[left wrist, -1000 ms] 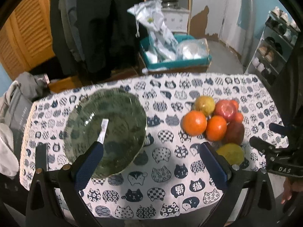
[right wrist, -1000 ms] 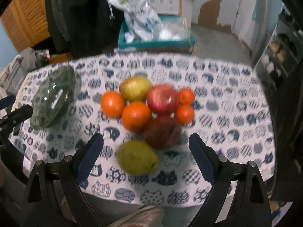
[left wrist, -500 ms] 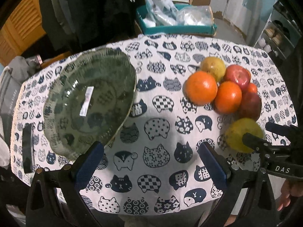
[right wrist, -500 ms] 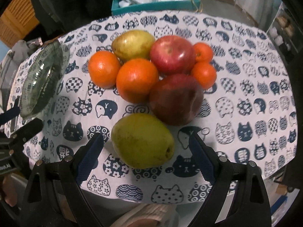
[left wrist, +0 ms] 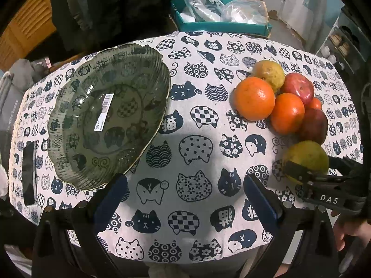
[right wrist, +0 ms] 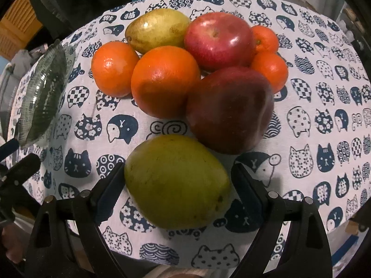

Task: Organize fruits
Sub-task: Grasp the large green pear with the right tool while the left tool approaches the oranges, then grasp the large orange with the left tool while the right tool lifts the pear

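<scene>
Fruit lies in a cluster on the cat-print cloth: a near green pear [right wrist: 176, 183], a dark red apple [right wrist: 229, 108], a brighter red apple [right wrist: 218, 41], two oranges [right wrist: 164, 81], two small tangerines [right wrist: 269, 69] and a far pear [right wrist: 157, 30]. My right gripper [right wrist: 178, 173] points steeply down with the near pear between its jaws. The jaws are closing; the left pad is at the skin and a sliver of gap shows on the right. The empty green glass bowl [left wrist: 109, 115] sits to the left. Beside it, my left gripper [left wrist: 184, 180] hangs open over bare cloth.
Behind the table stand a teal box [left wrist: 220, 23] of plastic bags and dark hanging clothes [left wrist: 111, 7]. A shoe rack [left wrist: 340, 44] is at the far right and a grey bag [left wrist: 14, 97] at the left. The table's near edge runs just under both grippers.
Both grippers have sunk toward the table and tipped further down. The right jaws now straddle the near pear and stand slightly narrower. The fruit and bowl have not moved.
</scene>
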`<state>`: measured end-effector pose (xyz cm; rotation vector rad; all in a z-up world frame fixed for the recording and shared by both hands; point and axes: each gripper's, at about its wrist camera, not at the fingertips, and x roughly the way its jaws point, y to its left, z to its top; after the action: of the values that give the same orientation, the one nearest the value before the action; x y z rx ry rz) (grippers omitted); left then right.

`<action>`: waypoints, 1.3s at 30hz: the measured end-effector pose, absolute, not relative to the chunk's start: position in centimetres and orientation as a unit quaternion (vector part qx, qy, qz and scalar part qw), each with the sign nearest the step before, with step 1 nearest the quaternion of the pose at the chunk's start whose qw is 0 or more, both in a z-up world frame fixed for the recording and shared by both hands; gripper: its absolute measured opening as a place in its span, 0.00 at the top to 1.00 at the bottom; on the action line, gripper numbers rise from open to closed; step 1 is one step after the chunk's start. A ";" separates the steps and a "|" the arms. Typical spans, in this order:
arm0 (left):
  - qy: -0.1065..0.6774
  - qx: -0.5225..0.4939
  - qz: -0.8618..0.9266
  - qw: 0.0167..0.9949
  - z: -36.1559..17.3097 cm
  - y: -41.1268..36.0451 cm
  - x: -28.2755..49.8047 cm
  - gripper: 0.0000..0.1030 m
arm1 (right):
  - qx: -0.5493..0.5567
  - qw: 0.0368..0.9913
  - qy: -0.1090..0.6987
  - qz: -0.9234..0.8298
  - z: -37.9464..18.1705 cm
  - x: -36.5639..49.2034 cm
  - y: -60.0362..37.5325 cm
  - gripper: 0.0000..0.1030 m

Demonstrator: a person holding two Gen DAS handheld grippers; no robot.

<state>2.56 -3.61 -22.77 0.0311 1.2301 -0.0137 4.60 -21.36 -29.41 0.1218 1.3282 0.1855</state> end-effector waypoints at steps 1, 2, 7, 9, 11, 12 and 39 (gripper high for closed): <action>0.577 0.014 -0.006 0.817 -22.8 -3.6 2.6 0.02 | 0.061 0.780 0.616 0.093 -29.5 4.6 -21.3 0.20; 0.576 0.014 -0.006 0.817 -22.8 -3.7 2.6 0.02 | 0.065 0.778 0.617 0.097 -29.6 4.6 -21.3 0.22; 0.573 0.016 -0.006 0.819 -22.7 -3.7 2.7 0.02 | 0.048 0.781 0.615 0.097 -29.2 4.2 -21.0 0.22; 0.571 0.014 -0.008 0.821 -22.6 -3.7 2.8 0.02 | 0.041 0.786 0.609 0.096 -28.8 3.8 -21.1 0.22; 0.568 0.010 -0.010 0.823 -22.4 -3.7 2.9 0.02 | 0.040 0.790 0.604 0.098 -28.2 3.4 -21.5 0.22; 0.565 0.010 -0.012 0.825 -22.3 -3.7 3.0 0.02 | 0.043 0.794 0.598 0.099 -27.6 3.0 -21.7 0.22; 0.556 -0.005 -0.051 0.830 -23.1 -9.0 11.0 0.02 | 0.049 0.870 0.489 0.035 -22.1 8.2 -29.2 0.22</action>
<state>10.97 -9.02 -23.10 -0.0106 1.1795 -0.1074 8.24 -29.15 -22.09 0.1026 1.0238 0.0742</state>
